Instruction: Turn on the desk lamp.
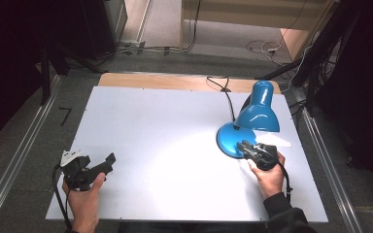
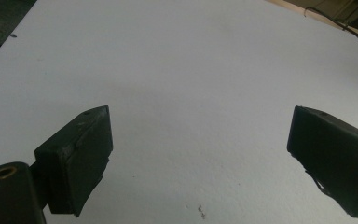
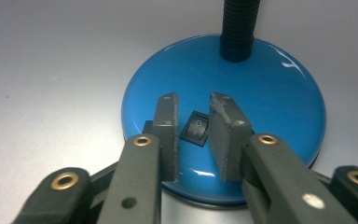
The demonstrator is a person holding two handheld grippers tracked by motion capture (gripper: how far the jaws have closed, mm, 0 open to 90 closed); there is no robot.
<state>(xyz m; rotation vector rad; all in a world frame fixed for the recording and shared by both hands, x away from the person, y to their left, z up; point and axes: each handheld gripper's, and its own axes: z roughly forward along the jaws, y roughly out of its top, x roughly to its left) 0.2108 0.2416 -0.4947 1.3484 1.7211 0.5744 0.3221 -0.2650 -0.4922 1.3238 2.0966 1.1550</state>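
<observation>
White counter (image 1: pixel 165 145) carries a blue lamp (image 1: pixel 252 121) at its right side. Its rocker switch (image 3: pixel 196 128) sits between the right tool's (image 3: pixel 196 135) narrowly parted jaws, apparently about to be pressed; next comes a small downward nudge. Left tool (image 2: pixel 200 149) hangs wide apart, idle.

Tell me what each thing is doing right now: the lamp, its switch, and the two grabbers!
lamp: upright on the table, shade tipped down over its base; light on the table, whether it is lit is unclear.
switch: rocker on the base; position unclear.
right gripper: narrowly open, jaws either side of the switch.
left gripper: wide open, holding nothing.
</observation>
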